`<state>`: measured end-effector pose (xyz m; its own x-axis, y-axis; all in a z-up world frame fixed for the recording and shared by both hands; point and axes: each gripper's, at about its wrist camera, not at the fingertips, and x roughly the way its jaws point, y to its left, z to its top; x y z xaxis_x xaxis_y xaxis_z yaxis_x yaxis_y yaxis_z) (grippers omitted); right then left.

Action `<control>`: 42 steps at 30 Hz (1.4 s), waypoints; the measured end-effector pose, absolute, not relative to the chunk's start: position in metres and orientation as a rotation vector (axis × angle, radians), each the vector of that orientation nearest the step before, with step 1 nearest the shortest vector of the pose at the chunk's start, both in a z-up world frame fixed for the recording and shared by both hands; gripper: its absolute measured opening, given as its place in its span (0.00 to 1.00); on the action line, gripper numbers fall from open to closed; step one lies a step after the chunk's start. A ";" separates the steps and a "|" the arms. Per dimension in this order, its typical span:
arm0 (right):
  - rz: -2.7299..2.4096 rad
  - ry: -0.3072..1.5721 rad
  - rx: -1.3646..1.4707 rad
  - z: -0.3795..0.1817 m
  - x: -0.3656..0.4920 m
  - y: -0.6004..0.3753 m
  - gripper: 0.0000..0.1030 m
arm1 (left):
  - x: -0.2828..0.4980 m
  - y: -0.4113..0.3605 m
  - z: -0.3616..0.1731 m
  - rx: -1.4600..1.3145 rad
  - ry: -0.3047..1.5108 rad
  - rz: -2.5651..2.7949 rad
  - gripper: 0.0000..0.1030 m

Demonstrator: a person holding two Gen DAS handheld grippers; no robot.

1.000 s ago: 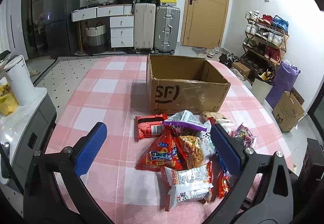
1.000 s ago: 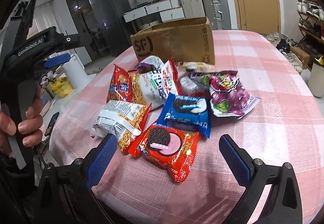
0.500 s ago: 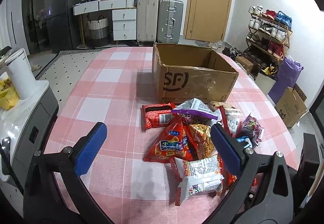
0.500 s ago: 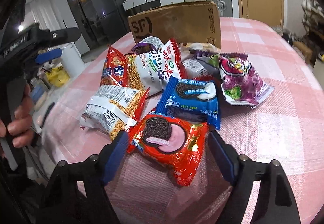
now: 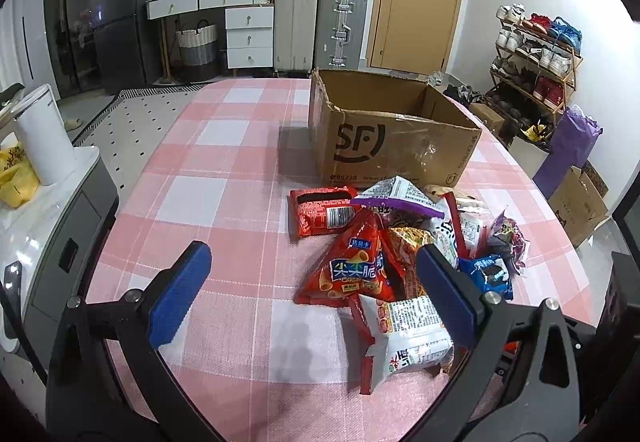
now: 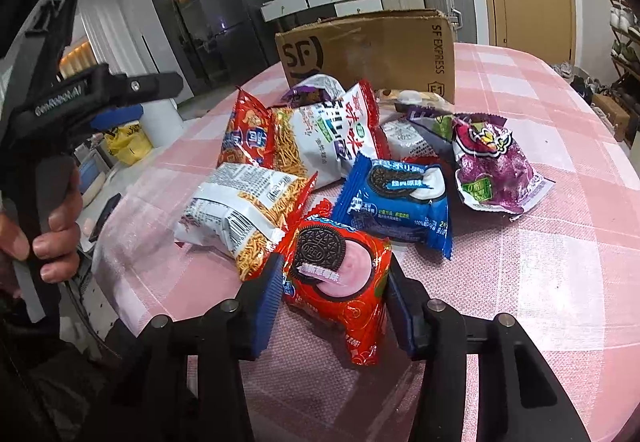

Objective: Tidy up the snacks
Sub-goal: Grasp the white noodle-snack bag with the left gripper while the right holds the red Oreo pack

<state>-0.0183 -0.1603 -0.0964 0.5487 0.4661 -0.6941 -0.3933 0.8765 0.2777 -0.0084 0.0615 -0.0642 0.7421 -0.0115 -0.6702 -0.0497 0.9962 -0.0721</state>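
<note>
- Now the right gripper (image 6: 334,296) is closing, its blue fingers (image 6: 267,298) pressing both sides of the red Oreo pack (image 6: 340,282).
- Left gripper (image 5: 312,292) gapes, empty; snack pile (image 5: 404,254) by its right finger, box (image 5: 392,134) beyond.

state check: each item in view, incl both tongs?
Right tongs: closing, pads on the red cookie pack.
Left tongs: open, nothing between the pads.
Cardboard box: open top, upright; no snacks visible inside.
Blue cookie pack: sealed, flat on tablecloth.
Purple chip bag: sealed, lying loose.
</note>
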 end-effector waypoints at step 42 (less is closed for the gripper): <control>0.422 0.702 0.251 -0.072 -0.033 -0.223 0.47 | 0.005 -0.005 -0.133 -0.065 0.999 -0.185 0.96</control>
<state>-0.0326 -0.2228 -0.0721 0.6847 0.4550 -0.5694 -0.2896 0.8867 0.3604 0.0054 -0.0046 -0.1325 0.5270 -0.1841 -0.8297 0.1246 0.9824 -0.1389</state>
